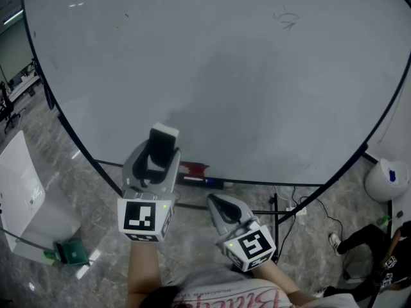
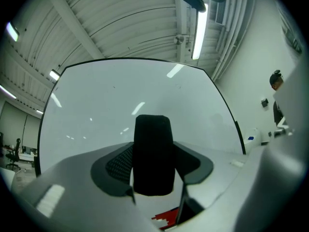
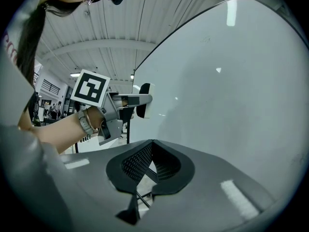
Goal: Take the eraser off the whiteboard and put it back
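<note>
Black eraser (image 2: 153, 153) held in wide jaws of left gripper (image 1: 162, 154); right gripper (image 3: 151, 146) jaws together.

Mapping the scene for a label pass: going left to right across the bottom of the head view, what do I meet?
White panel, green object, left gripper holding the eraser, right gripper, white container.

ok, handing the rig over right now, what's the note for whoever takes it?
Left gripper: fingers shut on the eraser, held up in front of the whiteboard. Whether it touches the board can't be told.
Right gripper: fingers shut, empty, low beside the left one.
Done: eraser is gripped.
Left: place it back on the board, open the fingers, pull away.
</note>
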{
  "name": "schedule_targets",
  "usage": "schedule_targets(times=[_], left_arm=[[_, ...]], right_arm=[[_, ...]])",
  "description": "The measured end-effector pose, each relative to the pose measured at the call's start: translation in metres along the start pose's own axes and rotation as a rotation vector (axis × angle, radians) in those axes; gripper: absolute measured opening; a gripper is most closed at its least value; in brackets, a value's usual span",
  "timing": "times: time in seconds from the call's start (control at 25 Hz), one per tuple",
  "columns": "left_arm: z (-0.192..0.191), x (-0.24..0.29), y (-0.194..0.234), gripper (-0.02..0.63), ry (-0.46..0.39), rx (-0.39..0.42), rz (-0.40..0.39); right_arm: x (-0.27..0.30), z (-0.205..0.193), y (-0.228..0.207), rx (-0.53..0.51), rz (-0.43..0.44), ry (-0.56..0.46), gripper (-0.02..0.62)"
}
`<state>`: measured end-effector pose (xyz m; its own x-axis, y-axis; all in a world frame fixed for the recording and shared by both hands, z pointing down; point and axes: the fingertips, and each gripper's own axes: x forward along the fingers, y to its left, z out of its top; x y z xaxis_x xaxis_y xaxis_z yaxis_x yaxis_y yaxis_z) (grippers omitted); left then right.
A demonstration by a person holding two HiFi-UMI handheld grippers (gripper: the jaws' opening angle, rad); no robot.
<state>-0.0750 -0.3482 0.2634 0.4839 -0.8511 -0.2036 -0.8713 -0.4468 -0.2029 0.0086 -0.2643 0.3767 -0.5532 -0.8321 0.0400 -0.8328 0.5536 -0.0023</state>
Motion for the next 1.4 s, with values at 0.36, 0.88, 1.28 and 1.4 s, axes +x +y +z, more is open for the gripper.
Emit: schedule_targets(times=[0.36,0.88,1.28,1.4], left_arm=[[0.026,0.038,0.032,0.239,-0.01,0.059,0.04],[0.041,0.102,0.046,0.239,0.08,0.196,0.03],[0.05,0.126,0.044,0.239,0.094,0.222,0.022],[0.047,0.13,0.045,0.241,0.108,0.226,0.022]], right_arm=[[-0.006,0.001,-0.002,-0.01,0.006,-0.003,0.002],[-0.009,-0.004,-0.007,-0.016,0.011,0.033,0.002],[-0.011,-0.005,-0.011,-0.01,0.001,0.028,0.002],[-0.011,-0.005,-0.011,-0.009,0.003,0.029,0.002]])
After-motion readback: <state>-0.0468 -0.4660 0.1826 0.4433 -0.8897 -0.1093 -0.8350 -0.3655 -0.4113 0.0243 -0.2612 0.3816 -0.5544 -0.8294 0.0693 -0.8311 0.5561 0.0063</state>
